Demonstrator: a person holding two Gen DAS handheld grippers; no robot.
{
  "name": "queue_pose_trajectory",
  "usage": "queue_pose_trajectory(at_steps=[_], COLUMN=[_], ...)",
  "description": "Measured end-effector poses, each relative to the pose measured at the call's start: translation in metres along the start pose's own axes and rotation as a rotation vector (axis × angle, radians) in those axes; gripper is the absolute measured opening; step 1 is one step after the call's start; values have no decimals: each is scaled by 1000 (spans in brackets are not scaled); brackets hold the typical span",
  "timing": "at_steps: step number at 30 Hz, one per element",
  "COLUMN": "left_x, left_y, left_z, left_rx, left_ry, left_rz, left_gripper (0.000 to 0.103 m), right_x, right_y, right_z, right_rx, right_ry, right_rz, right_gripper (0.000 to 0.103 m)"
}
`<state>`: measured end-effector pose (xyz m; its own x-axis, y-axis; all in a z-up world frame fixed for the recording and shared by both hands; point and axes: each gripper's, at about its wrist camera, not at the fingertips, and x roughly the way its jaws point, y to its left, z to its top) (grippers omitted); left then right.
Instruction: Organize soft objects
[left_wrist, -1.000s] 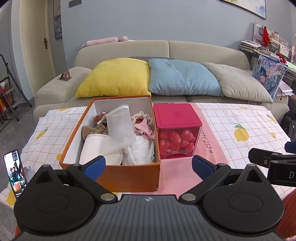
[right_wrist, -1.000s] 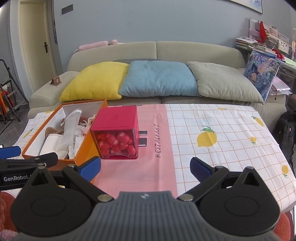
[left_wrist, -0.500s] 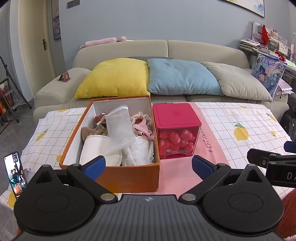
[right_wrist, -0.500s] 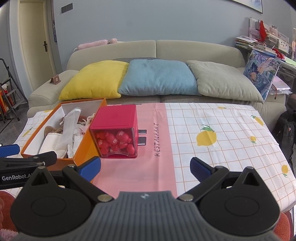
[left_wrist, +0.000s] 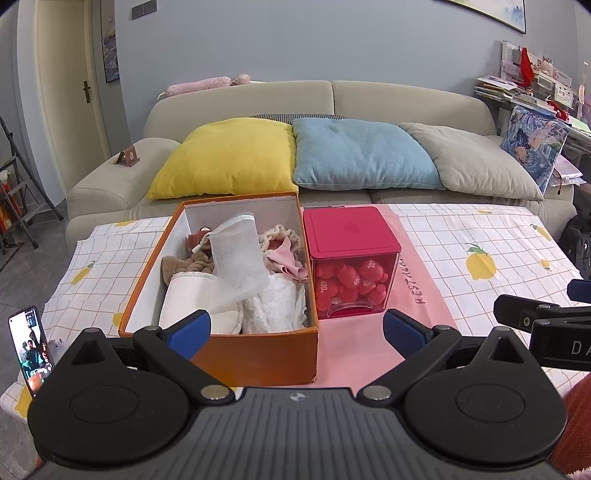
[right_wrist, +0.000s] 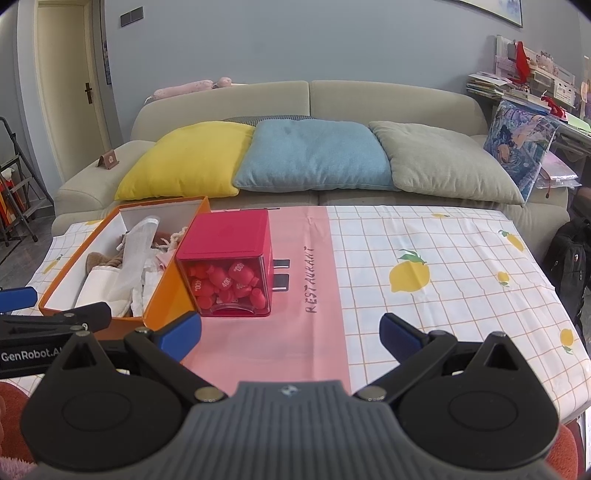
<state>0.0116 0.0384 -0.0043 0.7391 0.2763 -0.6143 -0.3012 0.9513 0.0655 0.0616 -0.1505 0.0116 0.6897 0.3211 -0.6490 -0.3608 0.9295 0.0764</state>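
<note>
Both grippers, left gripper (left_wrist: 293, 328) and right gripper (right_wrist: 290, 332), hover spread, empty; best lower slowly onto the loose cloths (left_wrist: 236, 266) in the orange box (left_wrist: 255, 350).

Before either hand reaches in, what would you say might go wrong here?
The mesh pouch stands above the orange box rim, so the open left tongs could snag it and drag neighbouring cloths out. The red-lidded container sits right beside the box and may get nudged. The phone near the table's edge could be knocked off.
</note>
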Motion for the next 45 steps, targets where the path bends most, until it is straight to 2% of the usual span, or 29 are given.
queue_pose_trajectory(at_steps=[45], left_x=[-2], left_y=[1], left_z=[-1], left_rx=[13], left_ry=[-2], left_rz=[-6], left_gripper=[103], right_x=[0], right_y=[-3], right_z=[-4], right_rx=[13], right_ry=[5], right_rz=[-13], right_gripper=[100])
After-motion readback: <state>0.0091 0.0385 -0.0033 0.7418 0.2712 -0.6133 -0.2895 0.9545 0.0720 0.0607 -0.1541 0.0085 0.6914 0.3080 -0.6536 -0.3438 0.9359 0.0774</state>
